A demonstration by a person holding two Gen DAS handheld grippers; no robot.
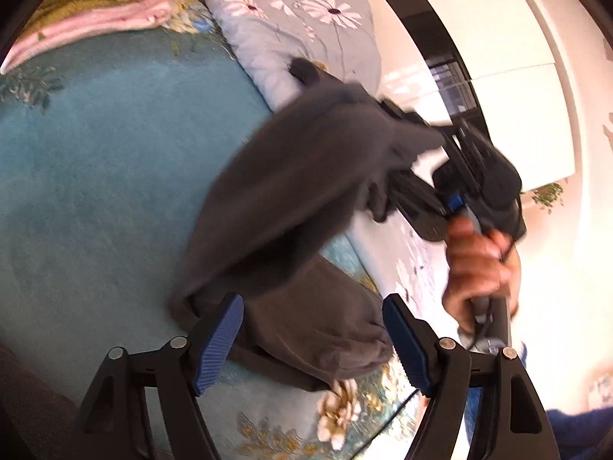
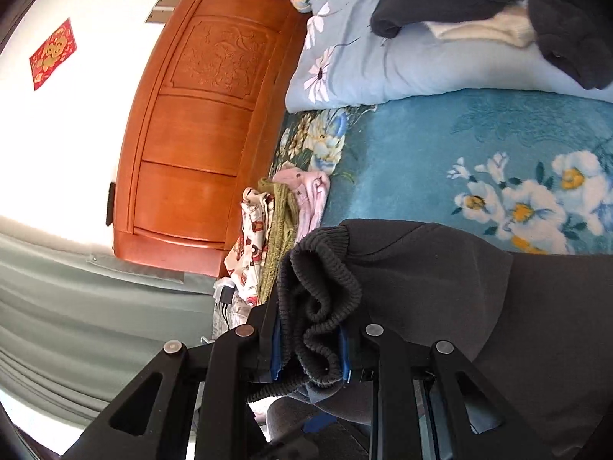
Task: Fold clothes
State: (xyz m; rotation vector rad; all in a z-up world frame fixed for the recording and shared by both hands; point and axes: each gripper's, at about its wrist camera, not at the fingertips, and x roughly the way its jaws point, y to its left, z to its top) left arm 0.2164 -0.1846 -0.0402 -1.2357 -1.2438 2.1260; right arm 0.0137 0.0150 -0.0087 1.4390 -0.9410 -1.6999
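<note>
Left wrist view: my left hand-held gripper [image 1: 312,339] stood wide with nothing pinched, its blue pads either side of the dark grey garment [image 1: 291,207], which lay partly on the teal bed cover [image 1: 95,161] and partly lifted toward my right hand-held gripper [image 1: 429,176], blurred in my right hand [image 1: 479,264]. The raised part hung limp and sagging; I judged it soft, thick and fairly light, no stiffness to hold a fold by itself. Right wrist view: the right hand-held gripper [image 2: 310,349] was narrow, clamped on the bunched ribbed cuff [image 2: 322,291], the body draping right. The ribbing looked grippy, a sound hold. I judged the lying hem or seam best for the free gripper.
</note>
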